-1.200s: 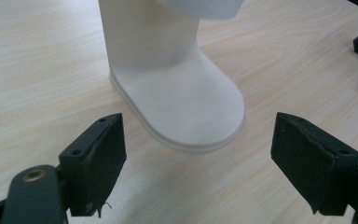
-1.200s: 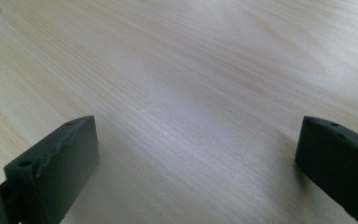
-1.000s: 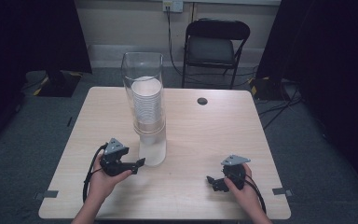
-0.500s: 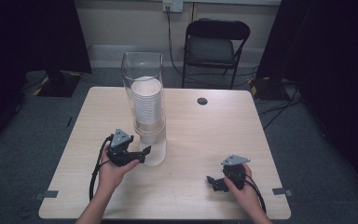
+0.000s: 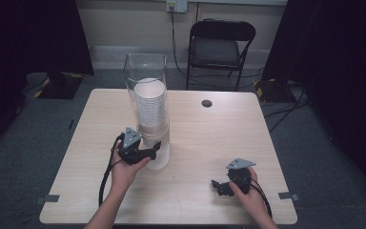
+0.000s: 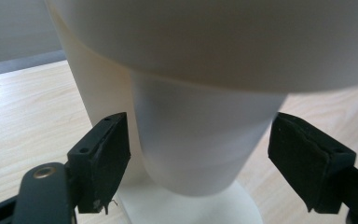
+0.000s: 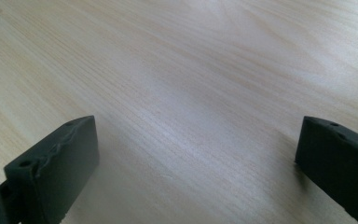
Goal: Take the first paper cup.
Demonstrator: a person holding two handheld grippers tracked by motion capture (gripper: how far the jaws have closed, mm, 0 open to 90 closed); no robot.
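Two claws are at work on the pale wooden table [image 5: 248,138], and only one of them is busy. The left claw [image 5: 148,151] has been brought right up against the foot of the tall clear plastic cup dispenser [image 5: 148,90], which stands left of the table's middle and holds a stack of white paper cups [image 5: 151,102]. In the left gripper view its two black jaws stand wide apart on either side of the lowest white cup [image 6: 196,144], which hangs out of the bottom of the tube; neither pad looks to be touching the cup wall yet, though the left one is very near and I cannot be certain at this angle. So the step in hand, as I judge it, is lining up to take the bottom cup. The next move would call for closing gently on the tapered wall and drawing straight down, softly enough not to crush the paper. The right claw [image 5: 221,186] rests low near the front right of the table, well apart from the dispenser, jaws spread wide over bare wood and holding nothing.
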